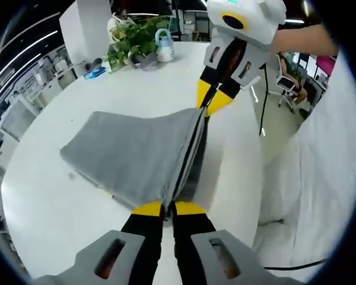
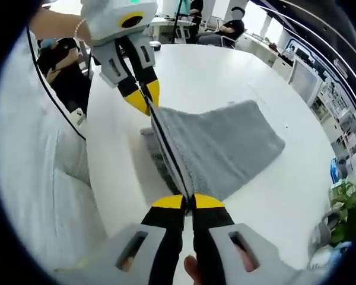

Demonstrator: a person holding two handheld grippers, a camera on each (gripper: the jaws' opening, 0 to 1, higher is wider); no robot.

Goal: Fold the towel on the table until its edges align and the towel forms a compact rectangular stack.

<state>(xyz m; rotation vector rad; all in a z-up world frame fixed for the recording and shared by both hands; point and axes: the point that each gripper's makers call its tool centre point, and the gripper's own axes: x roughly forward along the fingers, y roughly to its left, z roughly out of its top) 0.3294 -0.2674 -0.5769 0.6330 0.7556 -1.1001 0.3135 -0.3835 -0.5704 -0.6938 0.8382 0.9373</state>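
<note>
We see a round white table (image 1: 59, 202) in an open office. On it lies the grey rectangular towel (image 1: 136, 154), folded over, one edge lifted and stretched. The left gripper (image 1: 168, 208) and the right gripper (image 2: 188, 200) each pinch a corner of it, jaws closed. Far behind, a green potted plant (image 1: 133, 35) stands; its pot is hidden.

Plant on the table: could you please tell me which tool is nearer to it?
Right. The right tool grips the towel edge at the end toward the plant; the left tool grips the same edge at the farther end.
</note>
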